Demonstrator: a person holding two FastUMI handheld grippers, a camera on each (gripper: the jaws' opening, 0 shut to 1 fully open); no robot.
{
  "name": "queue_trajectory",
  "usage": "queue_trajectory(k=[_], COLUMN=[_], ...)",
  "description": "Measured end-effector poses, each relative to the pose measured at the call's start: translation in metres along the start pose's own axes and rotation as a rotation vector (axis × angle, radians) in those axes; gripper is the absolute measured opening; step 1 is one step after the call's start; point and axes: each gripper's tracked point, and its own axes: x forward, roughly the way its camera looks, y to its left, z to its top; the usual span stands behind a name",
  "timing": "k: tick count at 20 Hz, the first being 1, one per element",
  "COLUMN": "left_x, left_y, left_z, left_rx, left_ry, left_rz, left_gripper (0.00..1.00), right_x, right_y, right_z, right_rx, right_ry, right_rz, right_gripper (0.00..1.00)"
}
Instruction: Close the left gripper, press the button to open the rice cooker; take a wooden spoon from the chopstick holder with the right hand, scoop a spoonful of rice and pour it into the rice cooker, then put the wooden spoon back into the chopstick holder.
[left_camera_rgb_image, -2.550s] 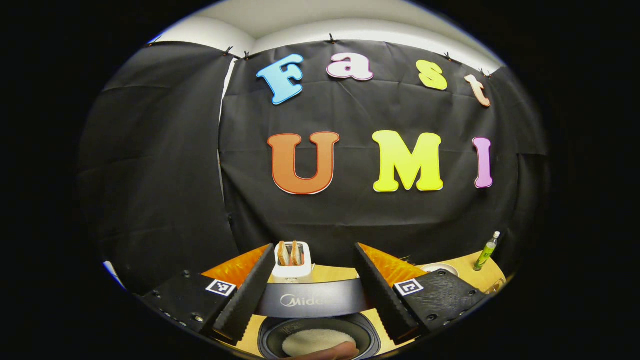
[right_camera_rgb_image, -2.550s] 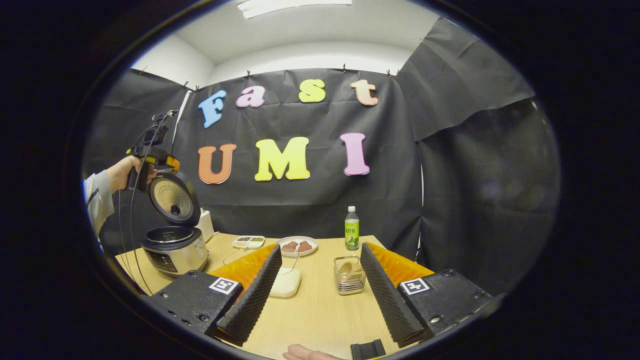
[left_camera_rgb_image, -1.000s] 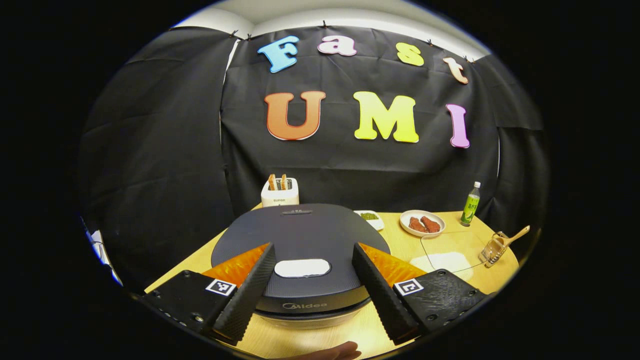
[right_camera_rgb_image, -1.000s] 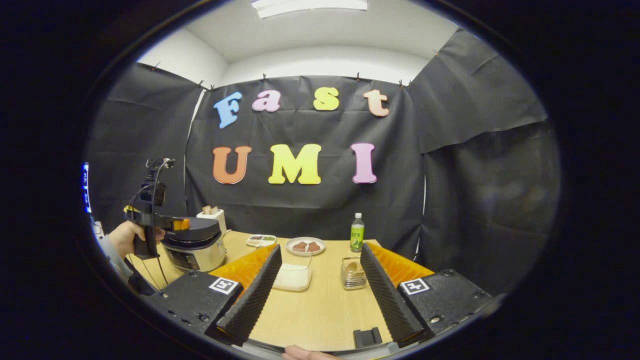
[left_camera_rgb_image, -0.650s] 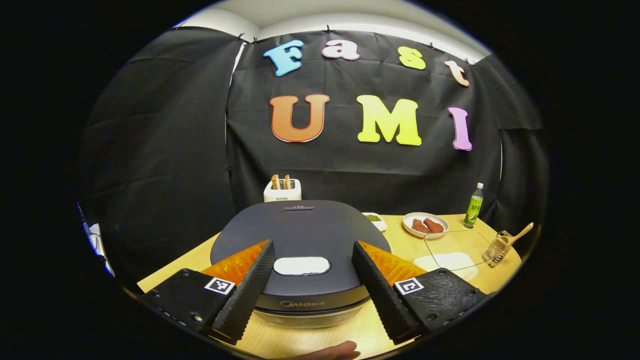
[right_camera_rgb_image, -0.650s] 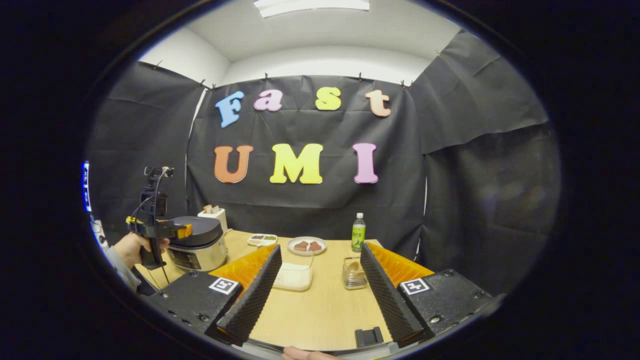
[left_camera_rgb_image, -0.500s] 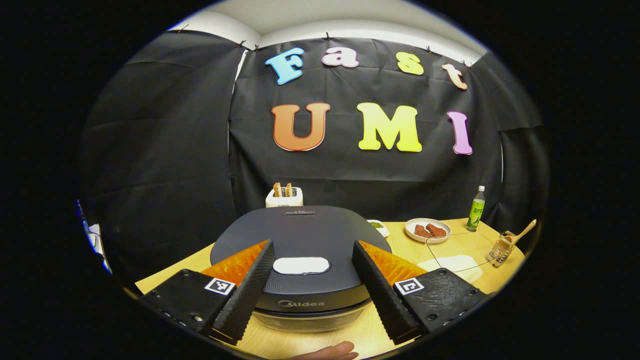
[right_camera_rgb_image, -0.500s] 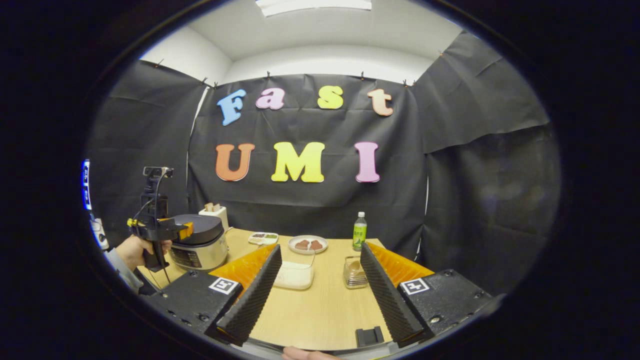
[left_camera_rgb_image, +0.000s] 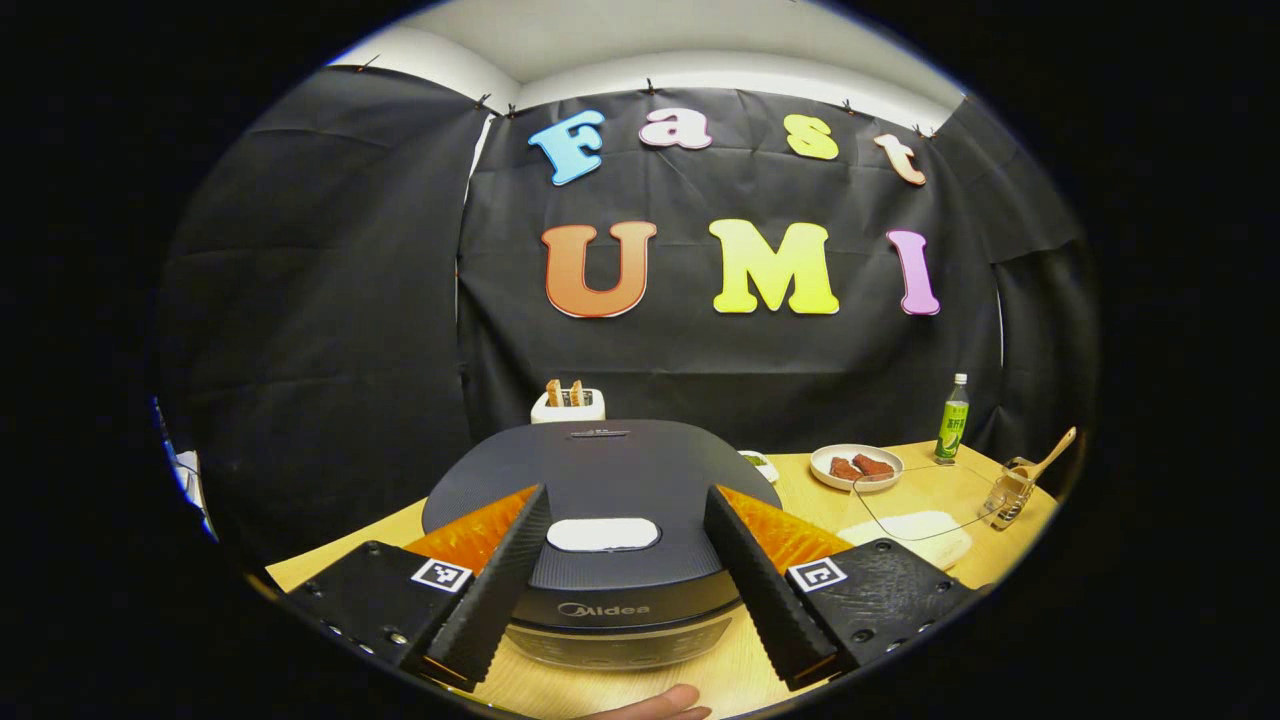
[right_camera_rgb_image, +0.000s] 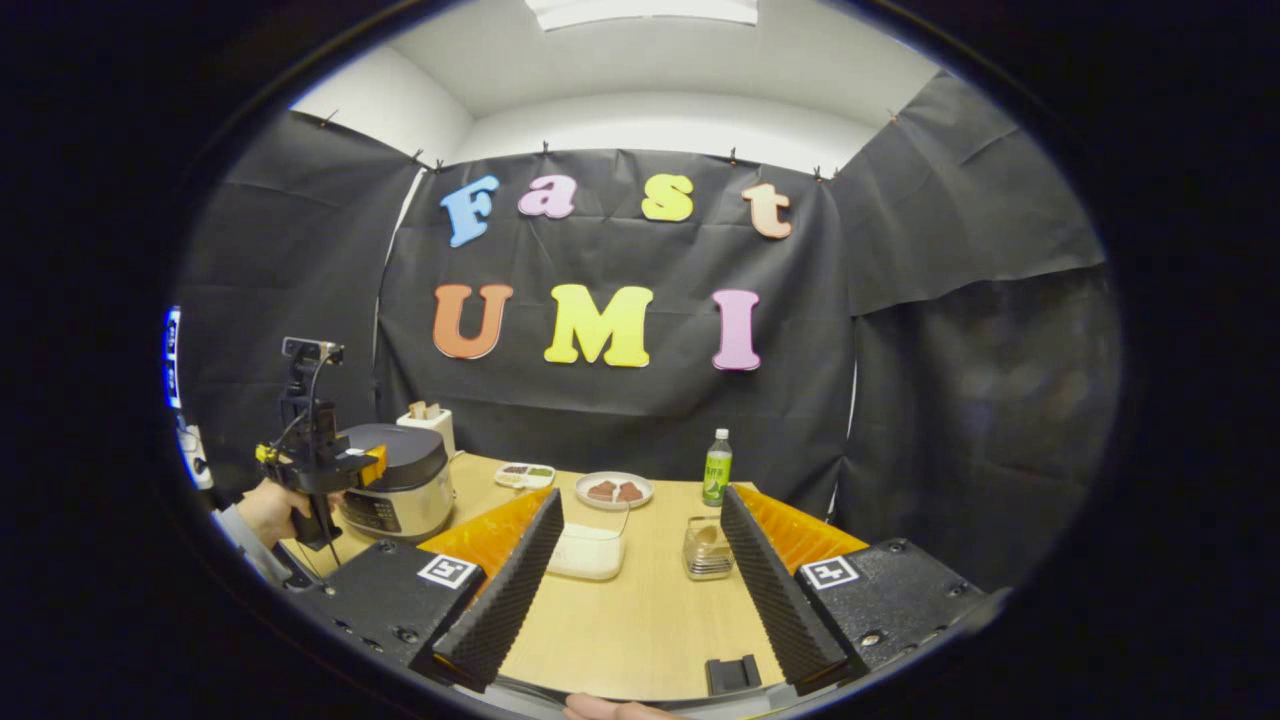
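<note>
Wooden tabletop is carrying everything. In the right gripper view, a hand at the left edge is gripping the handle of the left gripper, holding it level in front of the rice cooker near its lid. In the left gripper view the left gripper's fingers are standing wide apart, gripping nothing, with the rice cooker lying between them; its dark lid is down and the pale button is sitting between the fingers, with no contact visible. The right gripper is hovering over the bare tabletop with its fingers wide apart and empty. Ahead of it, a clear box of rice is resting beside the chopstick holder. In the left gripper view, the wooden spoon is standing tilted in the chopstick holder at far right.
</note>
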Motion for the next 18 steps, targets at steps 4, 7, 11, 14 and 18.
queue_trajectory(k=[4,7,11,14,18], left_x=[-0.015,-0.031,-0.053,-0.072,-0.108], left_y=[-0.002,0.007,0.011,0.003,-0.012], left_z=[0.008,0.034,0.053,0.069,0.094], left_rx=[0.003,-0.001,-0.023,-0.011,0.042], left_ry=[0.044,0.018,0.034,0.018,-0.010], left_rz=[-0.025,0.003,0.020,-0.002,-0.017], left_gripper=[0.98,0.98,0.98,0.96,0.96], right_x=[0.004,0.008,0.011,0.012,0.011], right_y=[-0.004,-0.010,-0.018,-0.026,-0.032], right_z=[0.010,0.021,0.029,0.029,0.025], right_rx=[0.010,0.028,0.028,0.032,0.056], right_ry=[-0.015,-0.026,-0.029,-0.021,-0.015], right_rz=[-0.011,-0.022,-0.038,-0.050,-0.061], right_gripper=[1.00,1.00,1.00,1.00,1.00])
